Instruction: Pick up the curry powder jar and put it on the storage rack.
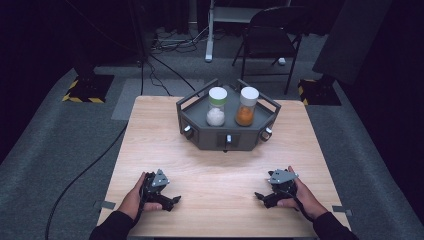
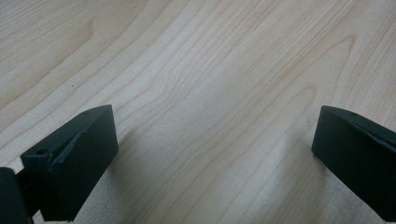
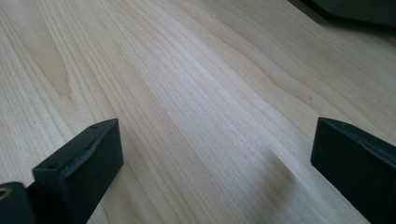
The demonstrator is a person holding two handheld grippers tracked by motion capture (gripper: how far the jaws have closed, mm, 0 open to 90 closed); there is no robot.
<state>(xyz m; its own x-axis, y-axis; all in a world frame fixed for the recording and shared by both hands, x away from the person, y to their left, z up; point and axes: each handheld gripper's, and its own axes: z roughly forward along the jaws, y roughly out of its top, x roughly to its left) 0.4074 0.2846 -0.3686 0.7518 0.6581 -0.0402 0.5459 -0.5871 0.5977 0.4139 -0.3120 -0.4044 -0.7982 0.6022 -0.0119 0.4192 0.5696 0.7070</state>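
Observation:
A dark grey rack (image 1: 200, 131) stands at the far middle of the wooden table (image 1: 220, 170). In it stand two clear jars with white lids: one with white powder (image 1: 216, 106) on the left, one with orange powder (image 1: 246, 106) on the right. My left gripper (image 1: 172, 200) rests near the table's front left, held in a hand, its jaws wide apart over bare wood (image 2: 215, 116). My right gripper (image 1: 261, 196) rests near the front right, also open with nothing between its jaws, over bare wood (image 3: 210, 121). The two grippers point toward each other.
Small knobs (image 1: 228, 138) sit along the rack's front face. A corner of the rack (image 3: 359, 9) shows at the top right of the right gripper view. Beyond the table are a folding chair (image 1: 272, 35), cables on grey carpet (image 1: 165, 45) and stand bases with hazard tape (image 1: 87, 89).

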